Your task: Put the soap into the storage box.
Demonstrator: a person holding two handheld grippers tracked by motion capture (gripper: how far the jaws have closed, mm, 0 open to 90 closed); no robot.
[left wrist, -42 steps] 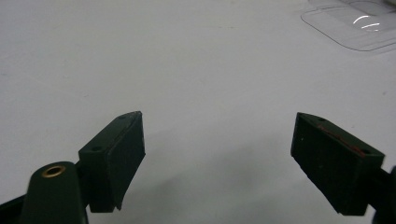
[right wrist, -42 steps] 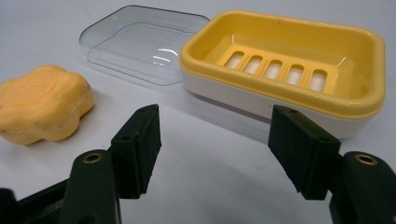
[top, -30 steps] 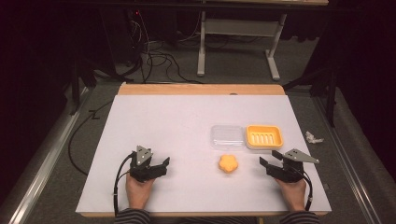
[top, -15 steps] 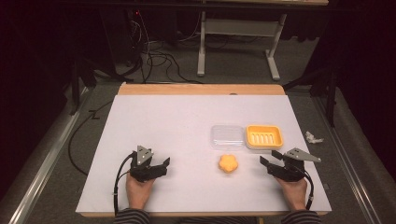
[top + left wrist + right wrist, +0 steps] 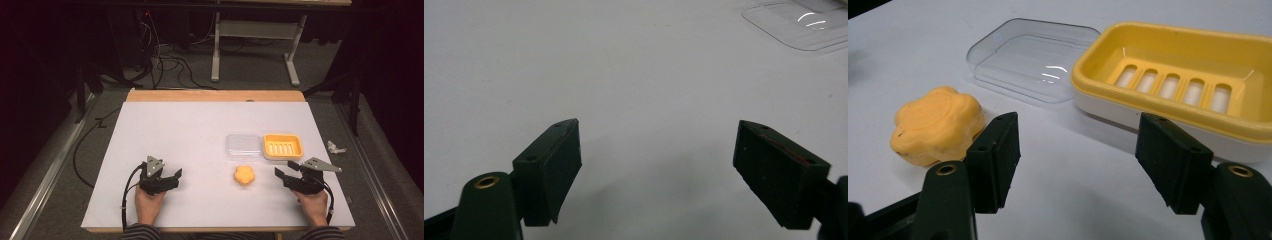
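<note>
Almost nothing has moved since the earlier frames: both hands rest at the same places near the front edge of the table [image 5: 200, 125], and only the jaws of the right claw [image 5: 1075, 150] have just been opening a little, with nothing between them. They stand apart and empty, pointing over bare table toward the yellow soap dish [image 5: 1198, 85], which is just beyond them. The orange flower-shaped soap [image 5: 935, 125] lies beside the left jaw of this claw in the right gripper view, close but apart from it. Behind the soap, the clear lid [image 5: 1033, 57] lies flat, touching or nearly touching the dish. The left claw [image 5: 656, 165] is wide open too, holding nothing, well apart from all these things. I judge that the soap is a small, solid, rather light piece, possibly slippery on its smooth surface, so the claw should take it across its rounded sides, low and in the middle, with moderate pressure.
</note>
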